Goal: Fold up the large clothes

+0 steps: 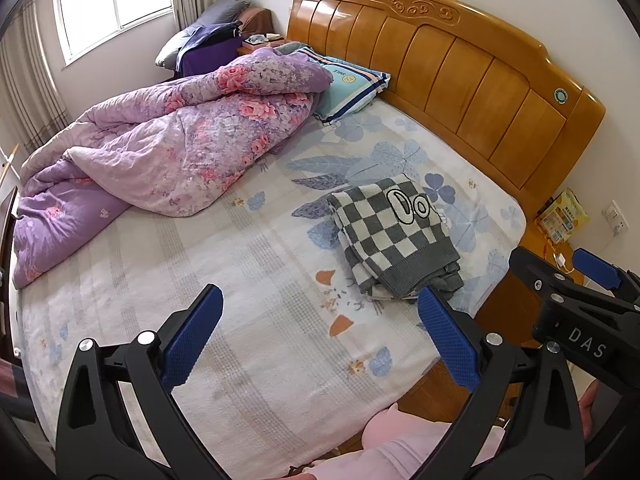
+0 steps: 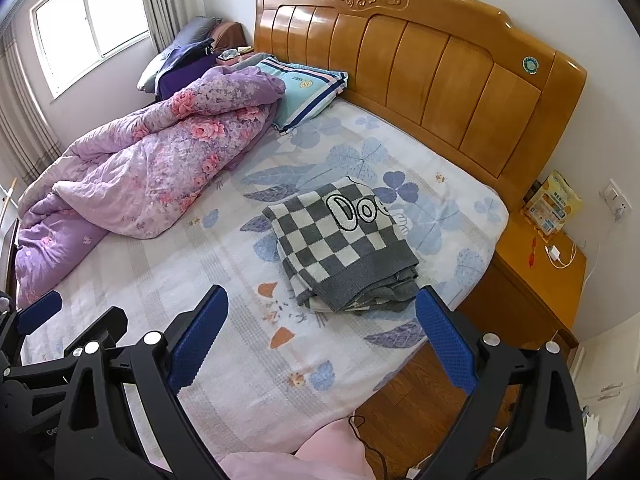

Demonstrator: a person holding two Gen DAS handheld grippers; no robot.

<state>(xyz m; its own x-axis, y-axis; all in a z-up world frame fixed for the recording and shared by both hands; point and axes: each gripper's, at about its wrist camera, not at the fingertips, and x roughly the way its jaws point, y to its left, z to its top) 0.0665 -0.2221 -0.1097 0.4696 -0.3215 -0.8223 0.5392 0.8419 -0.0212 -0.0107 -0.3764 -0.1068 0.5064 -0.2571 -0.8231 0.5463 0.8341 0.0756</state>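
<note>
Bedroom, left wrist view: one bed (image 1: pixel 240 340) with wooden headboard (image 1: pixel 460 80), one purple floral quilt (image 1: pixel 160 152) bunched at far side, one pillow (image 1: pixel 348 84). One checkered sweater (image 1: pixel 396 236) lies folded near bed's right edge — bare sheet between it and quilt. Left gripper (image 1: pixel 320 320) jaws wide apart, holding nothing, above sheet; right gripper (image 1: pixel 576 284) at right.

Right wrist view: same sweater (image 2: pixel 344 248) folded, near mattress edge beside one nightstand (image 2: pixel 540 276). Right gripper (image 2: pixel 322 320) jaws spread, empty — short of sweater.
</note>
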